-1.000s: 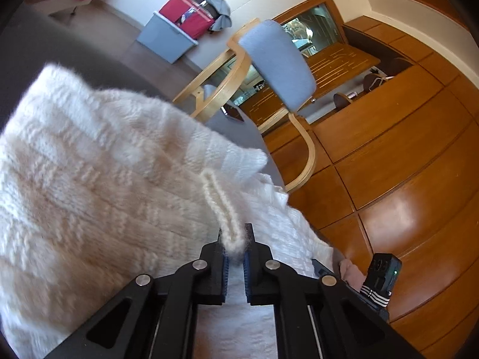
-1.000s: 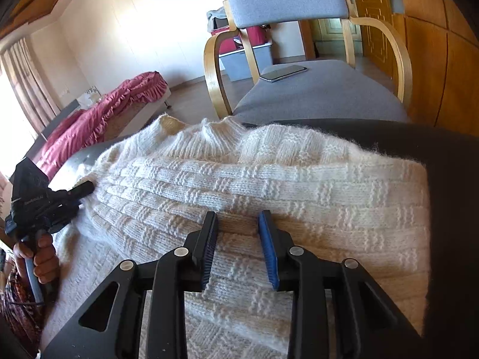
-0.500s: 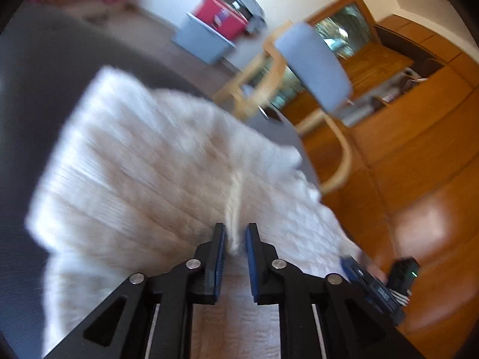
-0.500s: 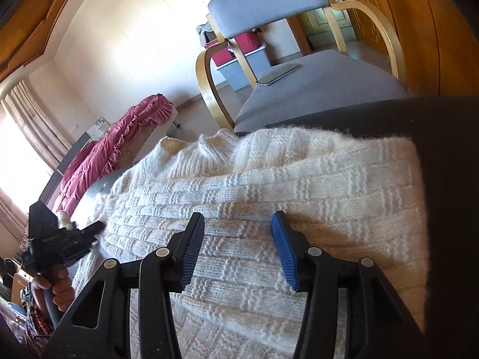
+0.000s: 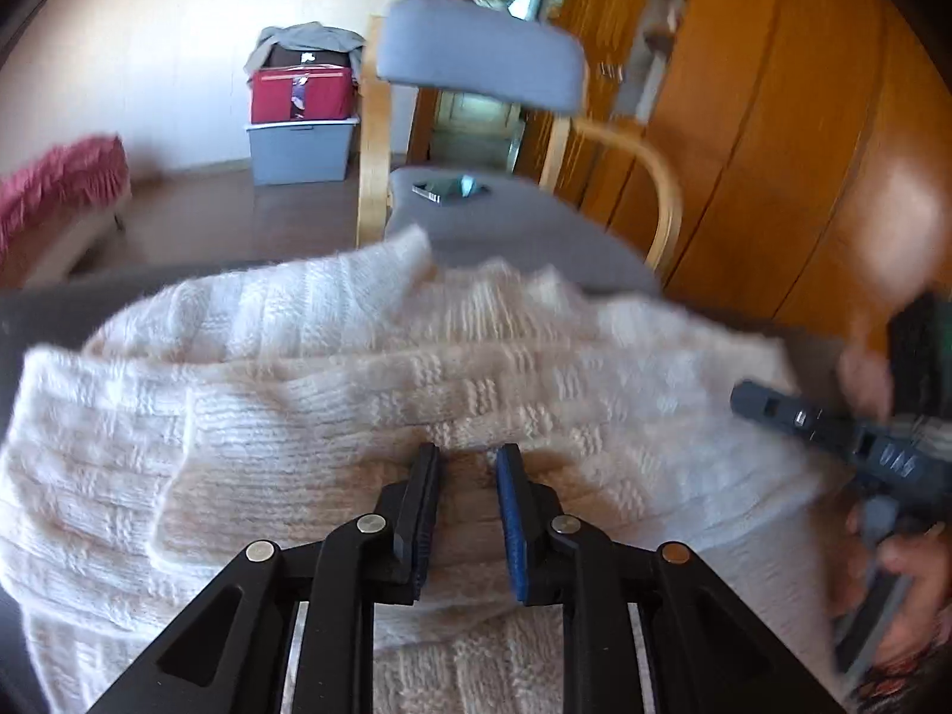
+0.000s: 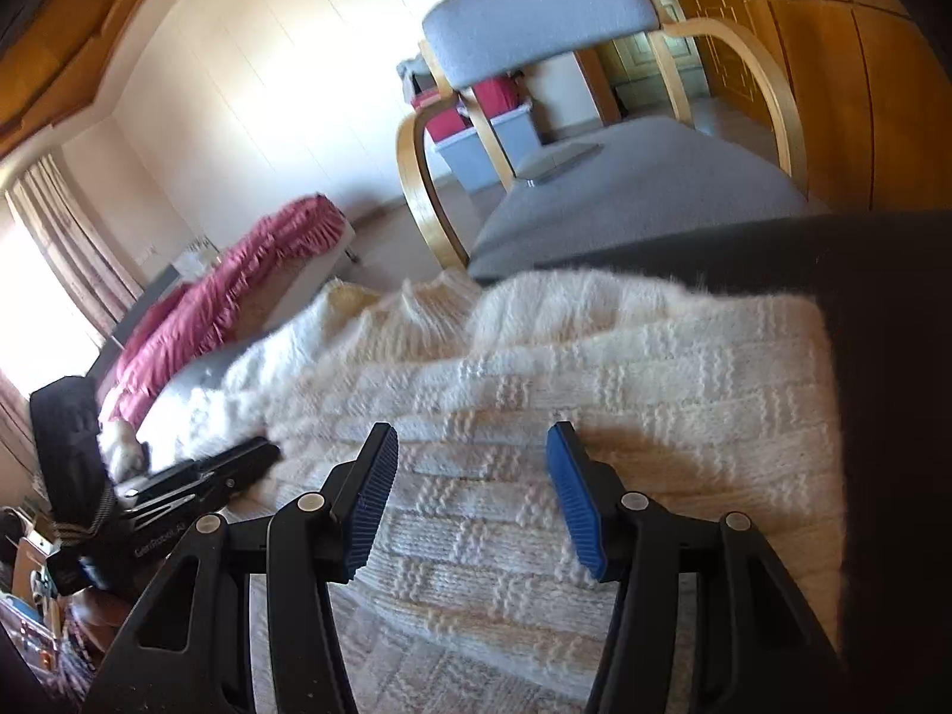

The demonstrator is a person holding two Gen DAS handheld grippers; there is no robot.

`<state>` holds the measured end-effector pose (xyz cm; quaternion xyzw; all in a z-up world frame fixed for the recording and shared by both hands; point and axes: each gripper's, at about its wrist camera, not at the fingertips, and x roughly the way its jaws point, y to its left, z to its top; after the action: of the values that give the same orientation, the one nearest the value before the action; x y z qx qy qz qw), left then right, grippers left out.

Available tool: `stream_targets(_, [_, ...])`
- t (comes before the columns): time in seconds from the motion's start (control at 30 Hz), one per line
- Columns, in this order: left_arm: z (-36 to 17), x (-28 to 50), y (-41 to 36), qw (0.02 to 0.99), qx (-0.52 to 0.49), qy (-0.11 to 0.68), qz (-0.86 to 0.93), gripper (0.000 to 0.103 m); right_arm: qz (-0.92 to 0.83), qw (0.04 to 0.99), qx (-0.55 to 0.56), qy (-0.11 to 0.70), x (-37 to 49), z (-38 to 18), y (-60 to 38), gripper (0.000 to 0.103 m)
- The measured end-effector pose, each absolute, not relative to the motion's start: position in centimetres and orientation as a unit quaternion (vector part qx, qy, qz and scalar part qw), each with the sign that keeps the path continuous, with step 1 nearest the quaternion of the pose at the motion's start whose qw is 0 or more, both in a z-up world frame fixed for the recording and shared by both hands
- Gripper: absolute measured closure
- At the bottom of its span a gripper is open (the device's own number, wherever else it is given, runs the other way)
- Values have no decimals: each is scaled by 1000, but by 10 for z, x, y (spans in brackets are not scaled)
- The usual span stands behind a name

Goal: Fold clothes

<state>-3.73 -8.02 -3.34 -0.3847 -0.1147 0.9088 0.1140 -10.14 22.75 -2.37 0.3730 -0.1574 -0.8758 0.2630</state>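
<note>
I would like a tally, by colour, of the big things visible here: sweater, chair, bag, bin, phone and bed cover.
White: 1, the sweater
Grey: 2, the chair and the bin
Red: 2, the bag and the bed cover
Dark: 1, the phone
Total: 6

Left wrist view: sweater (image 5: 369, 392) lies on the counter (image 5: 53, 303), filling the centre. Chair (image 5: 494, 137) behind it at 12 o'clock, a phone (image 5: 452, 188) on its seat. Storage bin (image 5: 300, 149) at 11 o'clock on the floor, a bag (image 5: 300, 92) on top. Bed (image 5: 59, 190) at 9 o'clock. Wardrobe (image 5: 773, 119) at 2 o'clock.
</note>
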Motion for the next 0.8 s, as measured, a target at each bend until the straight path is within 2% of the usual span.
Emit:
stream_targets(0.13, [-40,-40,-97,140,-385,-173,896,84,-870,308,358,-143,-96,-17,213,48])
stream_targets(0.17, [-40,-40,-98,141,-385,-177,895,84,-869,316,358,-128,-94,-16,206,51])
stream_targets(0.2, [-40,-39,-98,141,-385,-176,895,84,-868,324,360,-109,-93,-16,197,61])
stream_targets(0.23, [-40,-39,-98,140,-385,-174,895,84,-866,330,365,-92,-92,-17,190,65])
stream_targets(0.3, [-40,-40,-99,140,-385,-172,896,84,-858,329,388,-73,-96,-23,181,67])
stream_targets(0.33, [-41,-41,-99,141,-385,-175,895,84,-857,314,401,-77,-100,-29,184,69])
stream_targets(0.37, [-42,-42,-99,142,-386,-177,894,84,-856,300,410,-88,-104,-33,191,80])
stream_targets(0.43, [-43,-43,-97,143,-386,-181,893,85,-857,277,415,-132,-111,-37,216,88])
stream_targets(0.47, [-43,-42,-99,144,-386,-183,892,85,-858,263,415,-150,-114,-40,227,97])
stream_targets(0.57, [-43,-42,-100,145,-386,-186,892,85,-863,220,407,-204,-117,-44,260,96])
stream_targets(0.63, [-44,-43,-100,145,-386,-188,891,85,-873,206,381,-224,-113,-38,274,92])
stream_targets(0.8, [-44,-41,-102,147,-386,-190,891,85,-883,226,354,-208,-118,-28,272,92])
